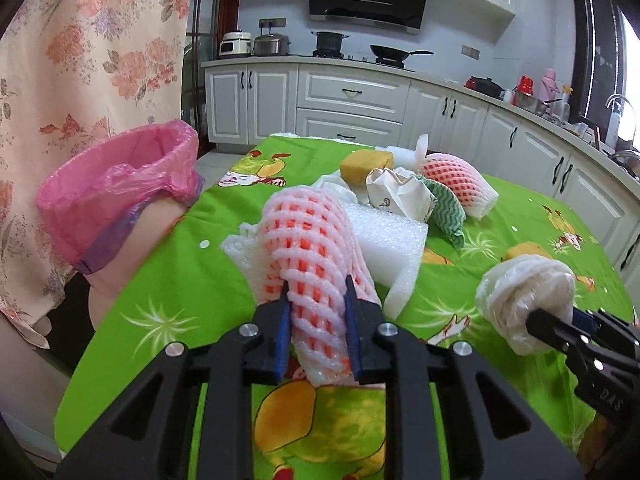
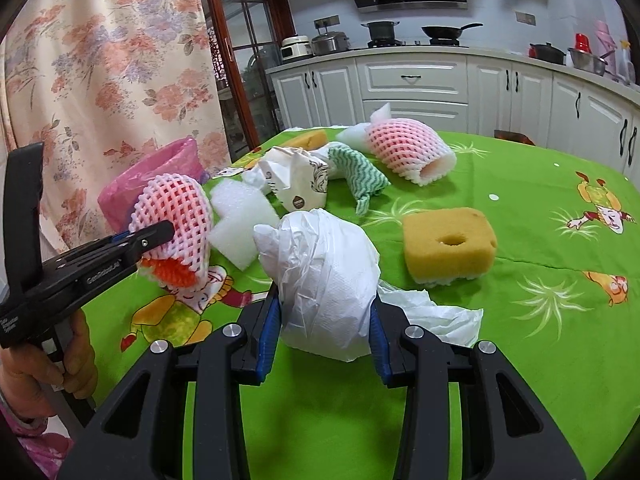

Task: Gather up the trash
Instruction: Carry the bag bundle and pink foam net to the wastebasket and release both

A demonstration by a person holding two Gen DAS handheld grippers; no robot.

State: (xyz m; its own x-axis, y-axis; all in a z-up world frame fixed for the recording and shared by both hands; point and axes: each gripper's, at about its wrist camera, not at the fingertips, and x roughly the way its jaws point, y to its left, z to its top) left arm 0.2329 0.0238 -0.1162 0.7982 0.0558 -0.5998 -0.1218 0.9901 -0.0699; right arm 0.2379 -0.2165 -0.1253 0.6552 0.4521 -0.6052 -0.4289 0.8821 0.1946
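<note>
My left gripper is shut on a pink foam fruit net and holds it above the green tablecloth. It also shows in the right wrist view. My right gripper is shut on a crumpled white plastic bag, seen in the left wrist view too. A bin with a pink liner stands off the table's left edge. On the table lie a second pink net, a white foam block, a crumpled paper cup, a green-white cloth and a yellow sponge.
A flowered curtain hangs at the left behind the bin. White kitchen cabinets and a stove with pots stand beyond the table. Another yellow sponge lies at the far side of the pile.
</note>
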